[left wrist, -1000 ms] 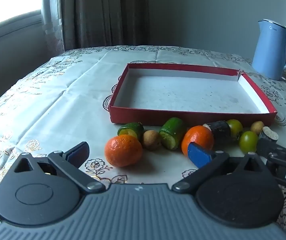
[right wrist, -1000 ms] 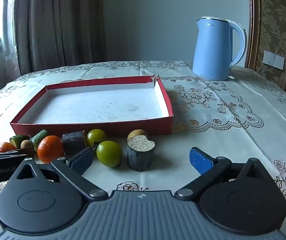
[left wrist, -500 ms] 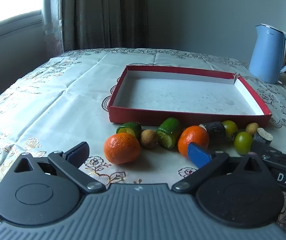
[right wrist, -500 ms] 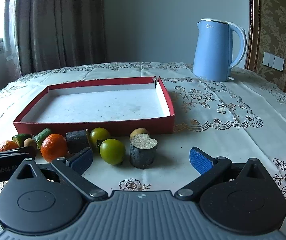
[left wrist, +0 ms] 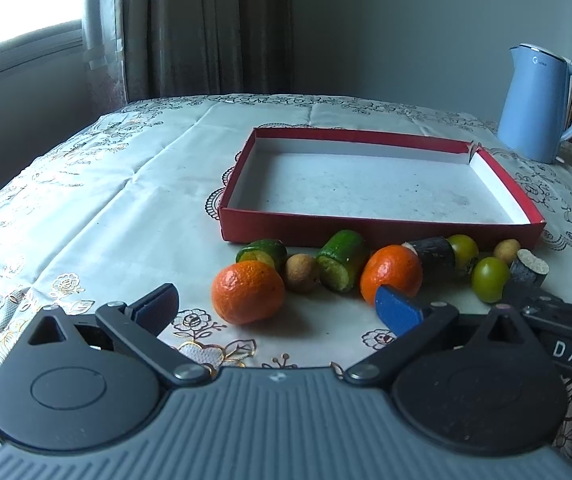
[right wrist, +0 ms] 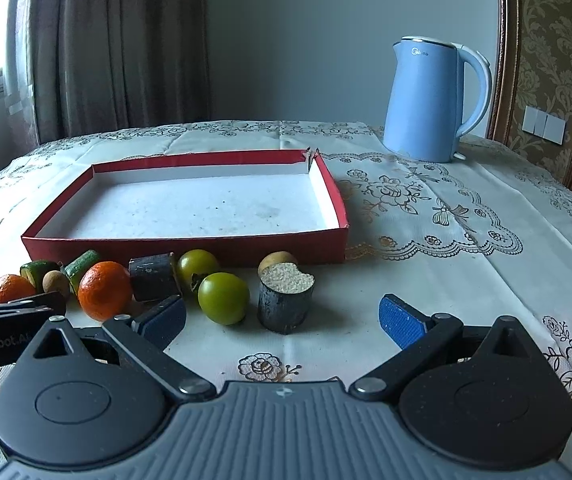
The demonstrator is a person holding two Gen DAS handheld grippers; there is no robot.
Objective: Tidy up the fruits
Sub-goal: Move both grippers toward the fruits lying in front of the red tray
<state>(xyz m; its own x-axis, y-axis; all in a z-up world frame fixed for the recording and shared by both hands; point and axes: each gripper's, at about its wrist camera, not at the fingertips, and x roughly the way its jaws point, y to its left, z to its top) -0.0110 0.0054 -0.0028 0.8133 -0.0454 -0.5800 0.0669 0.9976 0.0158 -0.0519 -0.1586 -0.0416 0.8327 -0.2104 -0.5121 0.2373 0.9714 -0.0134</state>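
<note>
left wrist view: left gripper (left wrist: 277, 304) open, near orange (left wrist: 247, 292) dead ahead between fingers; right gripper (right wrist: 281, 316) open, facing upright dark stub (right wrist: 285, 298).

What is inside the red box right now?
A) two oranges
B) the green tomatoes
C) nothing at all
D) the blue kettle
C: the red box shows only its bare white floor, while the oranges and green tomatoes lie on the tablecloth in front of it and the blue kettle stands behind it.
</note>
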